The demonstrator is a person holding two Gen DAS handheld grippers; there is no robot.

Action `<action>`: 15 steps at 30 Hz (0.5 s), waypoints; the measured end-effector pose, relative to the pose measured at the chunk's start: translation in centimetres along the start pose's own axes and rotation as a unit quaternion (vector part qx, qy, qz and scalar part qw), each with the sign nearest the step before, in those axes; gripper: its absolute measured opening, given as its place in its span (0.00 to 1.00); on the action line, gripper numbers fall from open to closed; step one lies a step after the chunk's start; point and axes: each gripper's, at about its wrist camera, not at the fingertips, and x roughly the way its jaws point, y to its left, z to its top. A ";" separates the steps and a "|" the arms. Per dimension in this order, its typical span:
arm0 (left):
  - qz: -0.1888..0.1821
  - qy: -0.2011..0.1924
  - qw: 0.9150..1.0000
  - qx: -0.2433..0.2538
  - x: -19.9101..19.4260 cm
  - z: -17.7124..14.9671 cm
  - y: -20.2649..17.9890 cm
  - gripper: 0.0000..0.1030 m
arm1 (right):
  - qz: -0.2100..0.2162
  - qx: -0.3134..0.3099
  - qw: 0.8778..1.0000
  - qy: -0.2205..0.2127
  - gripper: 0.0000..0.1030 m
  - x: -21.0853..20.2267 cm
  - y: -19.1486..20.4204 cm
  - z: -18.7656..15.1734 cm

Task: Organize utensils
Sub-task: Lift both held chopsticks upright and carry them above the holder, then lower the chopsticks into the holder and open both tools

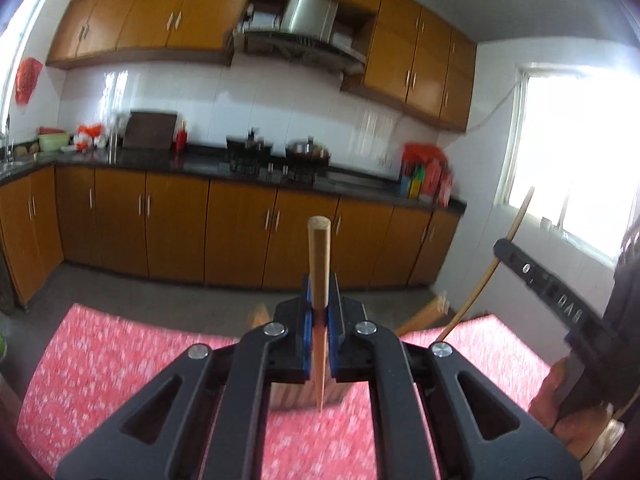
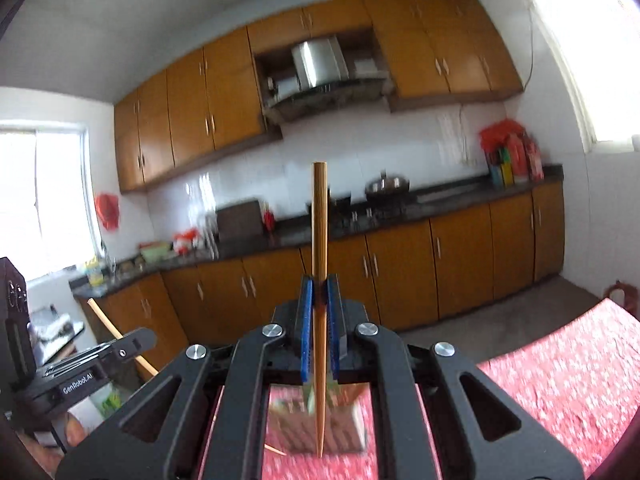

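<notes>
Left gripper clenched on a chopstick, frame centre; right gripper likewise clamps its chopstick. Thin grip: risk of pivoting, missing the blurred holder at lower centre.

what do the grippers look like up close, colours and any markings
Both grippers, left and right, are matte black, with angular linkage arms, triangular cutouts and round silver pivot bolts. The finger pads are blue. The left gripper's side reads "GenRobot.AI" in white. No cables or sleeves show.
</notes>
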 end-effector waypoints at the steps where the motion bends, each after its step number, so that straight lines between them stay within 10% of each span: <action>1: 0.002 -0.015 1.000 -0.003 0.2 0.9 -0.4 0.07 | -0.004 -0.001 1.000 -0.016 0.08 0.3 0.1 0.5; 7: 0.037 -0.075 0.997 0.001 2.1 3.8 -1.4 0.07 | -0.032 0.000 0.998 -0.059 0.08 2.9 -0.1 0.6; 15: 0.041 -0.029 0.999 0.003 6.8 0.5 -0.2 0.07 | -0.042 0.010 0.999 -0.017 0.08 6.8 -1.2 -3.2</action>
